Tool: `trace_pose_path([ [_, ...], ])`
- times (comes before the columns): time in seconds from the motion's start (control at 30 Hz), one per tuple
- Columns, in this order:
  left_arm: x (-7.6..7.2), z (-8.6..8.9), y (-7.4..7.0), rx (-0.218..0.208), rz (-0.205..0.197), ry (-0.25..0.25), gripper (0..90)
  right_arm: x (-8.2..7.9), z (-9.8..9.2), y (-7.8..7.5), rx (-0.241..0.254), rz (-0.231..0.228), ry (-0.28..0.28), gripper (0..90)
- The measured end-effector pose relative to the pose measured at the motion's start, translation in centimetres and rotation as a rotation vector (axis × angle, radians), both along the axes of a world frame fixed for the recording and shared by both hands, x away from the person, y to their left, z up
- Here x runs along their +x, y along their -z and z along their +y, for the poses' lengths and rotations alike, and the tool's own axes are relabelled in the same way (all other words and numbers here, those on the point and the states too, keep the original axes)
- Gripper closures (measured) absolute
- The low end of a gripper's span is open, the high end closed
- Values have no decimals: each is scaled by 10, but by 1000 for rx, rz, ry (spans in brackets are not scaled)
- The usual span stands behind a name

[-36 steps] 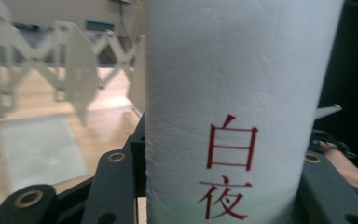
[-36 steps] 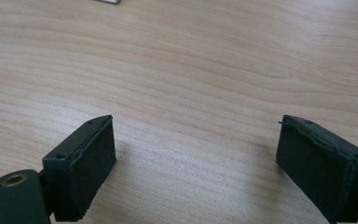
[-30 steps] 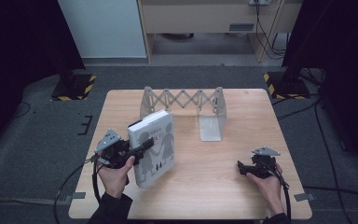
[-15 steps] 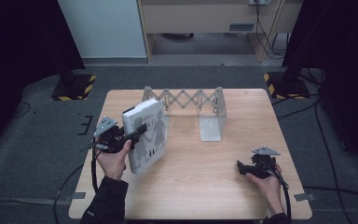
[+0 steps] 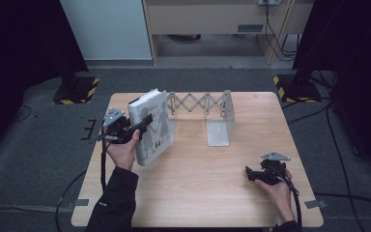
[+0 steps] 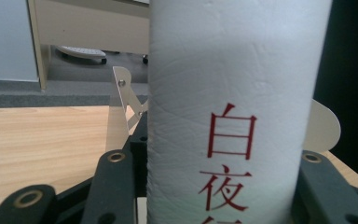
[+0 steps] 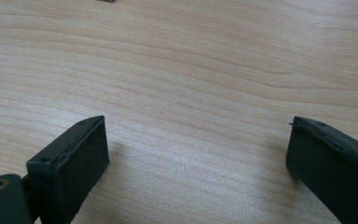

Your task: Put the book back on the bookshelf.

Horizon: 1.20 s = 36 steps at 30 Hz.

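— Where was the white book (image 5: 150, 126) at that moment?

— It stood upright at the left end of the expanding metal book rack (image 5: 204, 114), nearly against the rack's left end plate. The left gripper (image 5: 142, 123) had its jaws clamped across the spine (image 6: 233, 107), where the red characters ran down.

— And the other hand?

— The right gripper (image 5: 252, 174) rested on the wooden table (image 5: 222, 193), well away from the rack toward its near right, with its jaws wide apart and nothing between them (image 7: 196, 154).

— What would the placing have called for?

— Probably keeping the book vertical while sliding it inside the left end plate, so the cover didn't catch the lattice. The person should have set its bottom edge flat before loosening the grip; a tall book released while tilted would likely topple.
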<state>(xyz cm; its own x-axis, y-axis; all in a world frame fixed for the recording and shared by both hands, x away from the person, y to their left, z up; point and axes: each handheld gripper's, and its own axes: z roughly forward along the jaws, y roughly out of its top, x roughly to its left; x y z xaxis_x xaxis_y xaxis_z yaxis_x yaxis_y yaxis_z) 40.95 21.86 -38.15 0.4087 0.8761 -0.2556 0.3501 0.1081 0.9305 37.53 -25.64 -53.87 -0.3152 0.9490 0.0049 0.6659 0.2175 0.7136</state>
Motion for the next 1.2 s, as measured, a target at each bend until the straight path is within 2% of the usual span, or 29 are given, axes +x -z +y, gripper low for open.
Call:
trace_pose_path([
  [0.17,8,-5,0,-2,1,-3,524,0,0,0,0,0,0,62],
  [0.43,25,-16,11,32,2,-40,524,0,0,0,-1,0,1,61],
  [0.7,38,-26,17,42,-5,-64,524,0,0,0,0,0,1,58],
  [0.9,44,-32,22,46,-12,-74,523,0,0,0,0,0,1,58],
  [1.2,50,-39,34,54,2,-82,523,0,0,0,0,-1,1,58],
])
